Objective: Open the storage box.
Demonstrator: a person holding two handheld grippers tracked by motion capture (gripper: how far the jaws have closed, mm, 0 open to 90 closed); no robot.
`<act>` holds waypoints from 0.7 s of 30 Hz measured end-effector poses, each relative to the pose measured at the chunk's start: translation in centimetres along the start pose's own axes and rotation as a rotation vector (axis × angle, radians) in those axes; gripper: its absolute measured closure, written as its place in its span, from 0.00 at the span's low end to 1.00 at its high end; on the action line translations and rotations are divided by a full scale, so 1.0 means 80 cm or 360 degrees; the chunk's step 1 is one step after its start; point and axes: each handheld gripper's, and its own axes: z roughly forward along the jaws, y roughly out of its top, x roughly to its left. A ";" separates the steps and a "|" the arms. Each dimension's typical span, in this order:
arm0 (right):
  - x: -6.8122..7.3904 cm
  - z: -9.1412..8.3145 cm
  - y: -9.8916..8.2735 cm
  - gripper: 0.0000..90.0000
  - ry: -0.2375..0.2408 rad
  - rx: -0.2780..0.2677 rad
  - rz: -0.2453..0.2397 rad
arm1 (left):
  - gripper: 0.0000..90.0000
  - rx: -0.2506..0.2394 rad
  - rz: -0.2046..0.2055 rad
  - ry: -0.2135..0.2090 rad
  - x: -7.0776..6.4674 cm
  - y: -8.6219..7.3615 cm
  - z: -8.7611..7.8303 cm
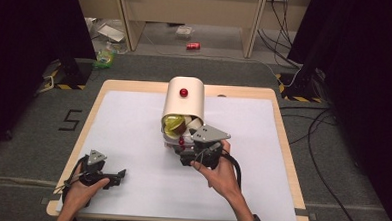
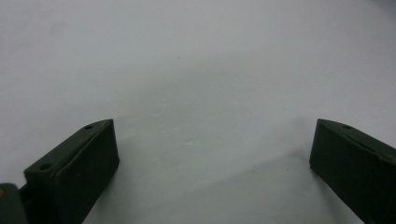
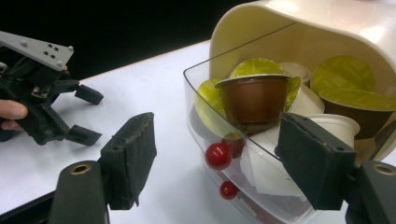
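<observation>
On the white table top (image 1: 132, 138) stands a cream, round-topped capsule dispenser (image 1: 185, 97) with a red knob (image 1: 184, 92) on its top, and its clear plastic drawer (image 3: 198, 100) is pulled out toward the person, full of coffee capsules. From the right gripper view I can count one brown capsule (image 3: 254, 98) with a lime-green foil lid sitting upright at the front, at least two white capsules (image 3: 336, 126) beside and behind it, and several more green lids (image 3: 343, 74) further in; the green foil carries faint printing, but it is too blurred to read. Two small red knobs (image 3: 218, 155) show on the clear drawer fronts, one above the other. The right gripper (image 3: 219, 154) sits just at the drawer's front, its jaws standing partly apart on either side of the drawer corner and the upper red knob, pressing on nothing I can see. The left gripper (image 2: 212, 154) rests low over the bare white surface near the table's front left corner, well apart from the dispenser, jaws spread wide with nothing between them. On the grey floor left of the table a taped figure "5" (image 1: 71, 120) can be read. Beyond the table lie a red can (image 1: 193, 46) and some green packaging (image 1: 104, 58) on the floor.
</observation>
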 end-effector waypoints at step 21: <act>0.014 -0.011 -0.007 0.34 0.0018 0.0039 -0.0058 | 0.01 -0.0001 0.0000 0.0002 0.000 0.000 0.000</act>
